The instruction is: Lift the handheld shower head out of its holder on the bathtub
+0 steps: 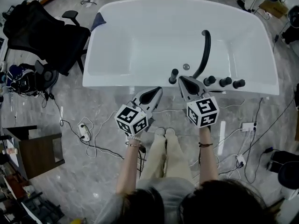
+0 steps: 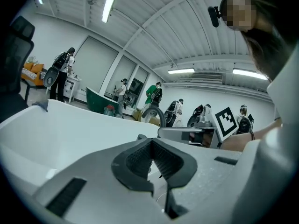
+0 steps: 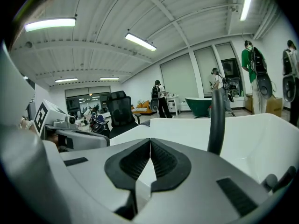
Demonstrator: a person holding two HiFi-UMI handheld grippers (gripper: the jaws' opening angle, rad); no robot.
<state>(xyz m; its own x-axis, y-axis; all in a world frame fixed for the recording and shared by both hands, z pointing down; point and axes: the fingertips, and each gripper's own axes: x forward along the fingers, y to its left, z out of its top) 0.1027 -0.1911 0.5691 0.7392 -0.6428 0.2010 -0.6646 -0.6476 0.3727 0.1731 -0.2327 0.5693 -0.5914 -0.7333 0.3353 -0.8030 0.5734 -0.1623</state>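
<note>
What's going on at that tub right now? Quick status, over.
Left gripper and right gripper shut, empty, at the bathtub near rim. Handheld shower head in its holder, not gripped, beside right gripper's tip. Nothing blocking.

You face a glossy white bathtub (image 1: 117,27); on its near rim stand a black curved spout (image 1: 205,50) and black knobs (image 1: 225,81), with grey marbled floor (image 1: 70,171) beside it.

Cables (image 1: 60,113) trail across the grey marble floor (image 1: 70,181) beside a black office chair (image 1: 46,36), under ceiling strip lights (image 2: 110,3).

the right gripper (image 1: 183,80) hides the base of the black spout (image 1: 204,50).
</note>
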